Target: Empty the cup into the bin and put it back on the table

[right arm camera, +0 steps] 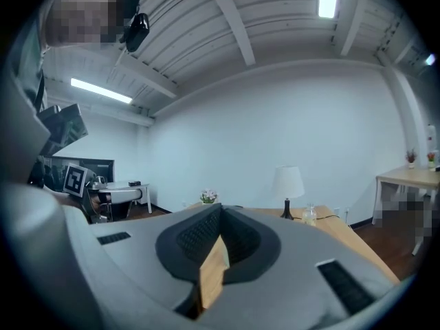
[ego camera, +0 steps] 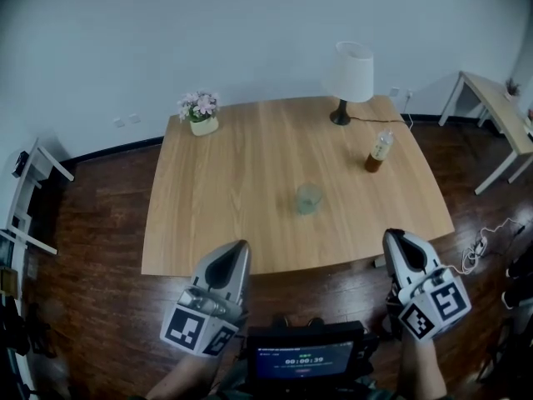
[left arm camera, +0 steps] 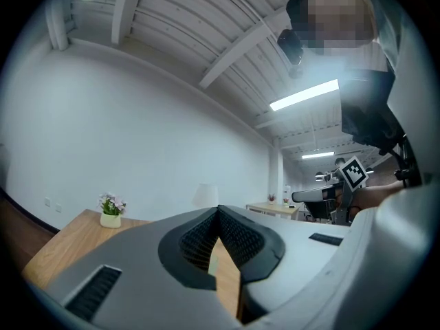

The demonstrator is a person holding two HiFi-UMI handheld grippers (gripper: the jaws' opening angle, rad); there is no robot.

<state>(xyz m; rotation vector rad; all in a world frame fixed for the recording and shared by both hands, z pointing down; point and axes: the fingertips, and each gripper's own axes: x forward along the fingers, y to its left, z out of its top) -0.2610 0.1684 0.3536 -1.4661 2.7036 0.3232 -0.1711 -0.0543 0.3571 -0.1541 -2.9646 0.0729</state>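
Clear cup stands mid table, well ahead of left gripper and right gripper; both jaws together, empty.

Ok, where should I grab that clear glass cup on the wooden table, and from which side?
Probably best to take the clear glass cup by its side wall around mid-height, coming in level from the wooden table's near edge. It stands upright with nothing close beside it; the plastic bottle of brown drink is well off to its right.
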